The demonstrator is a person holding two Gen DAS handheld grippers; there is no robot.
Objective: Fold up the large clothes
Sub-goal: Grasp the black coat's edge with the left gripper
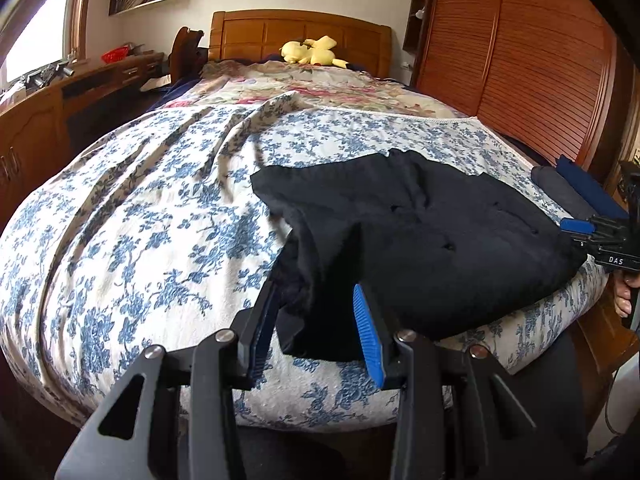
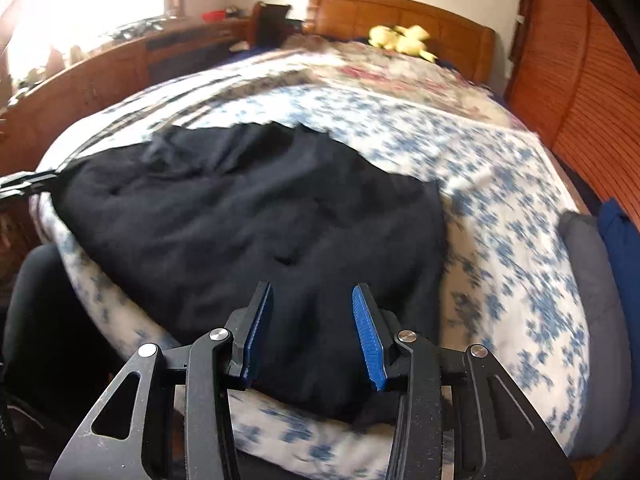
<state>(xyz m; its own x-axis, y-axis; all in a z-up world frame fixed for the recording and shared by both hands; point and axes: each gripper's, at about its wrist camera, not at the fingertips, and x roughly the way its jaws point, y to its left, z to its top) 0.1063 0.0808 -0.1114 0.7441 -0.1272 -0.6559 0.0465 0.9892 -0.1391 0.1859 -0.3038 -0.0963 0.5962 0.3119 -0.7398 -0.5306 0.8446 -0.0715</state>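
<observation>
A black garment point(image 1: 420, 240) lies rumpled on the blue-flowered bedspread point(image 1: 140, 220) near the bed's front edge. It also shows in the right wrist view point(image 2: 248, 232). My left gripper point(image 1: 316, 300) is open, its blue-padded fingers either side of a hanging fold at the garment's left end. My right gripper point(image 2: 312, 300) is open over the garment's near edge, nothing between the pads. In the left wrist view the right gripper point(image 1: 600, 236) shows at the far right edge. The right wrist view is motion-blurred.
Folded grey point(image 2: 592, 280) and dark blue point(image 2: 620, 248) clothes lie at the bed's right edge. A yellow plush toy point(image 1: 312, 52) sits by the wooden headboard point(image 1: 300, 32). A wooden wardrobe point(image 1: 520, 60) stands right, a wooden desk point(image 1: 80, 92) left.
</observation>
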